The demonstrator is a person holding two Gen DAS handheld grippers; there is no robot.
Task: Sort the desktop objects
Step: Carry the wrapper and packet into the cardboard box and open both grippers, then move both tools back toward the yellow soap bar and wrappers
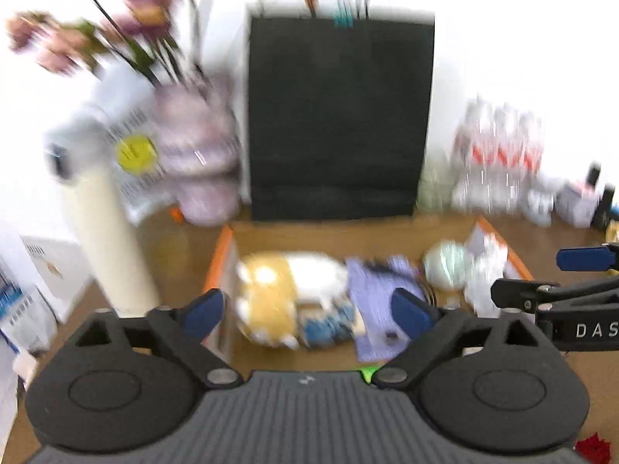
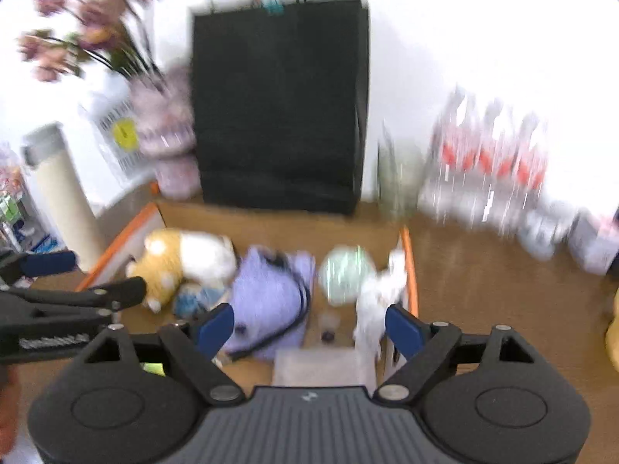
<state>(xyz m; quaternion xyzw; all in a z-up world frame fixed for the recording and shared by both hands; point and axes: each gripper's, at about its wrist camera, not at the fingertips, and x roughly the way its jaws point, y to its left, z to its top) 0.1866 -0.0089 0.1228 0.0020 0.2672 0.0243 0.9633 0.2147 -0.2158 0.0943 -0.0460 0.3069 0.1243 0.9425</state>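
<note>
Inside box [image 2: 408, 259], plush toy [image 2: 182, 259], purple pouch [image 2: 267, 290]

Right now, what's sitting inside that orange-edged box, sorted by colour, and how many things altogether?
Yellow-and-white: 1, the plush toy
Purple: 1, the cloth pouch
Pale green: 1, the ball
White: 1, the crumpled paper
Blue: 1, a small blurred item
Total: 5 that I can make out; the blur may hide more.

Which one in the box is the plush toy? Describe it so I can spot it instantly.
Find the tall black paper bag at the back; the orange-edged cardboard box lies just in front of it. The plush toy lies at the box's left end, beside the lilac cloth. It alone is furry, tan-yellow and white.
</note>
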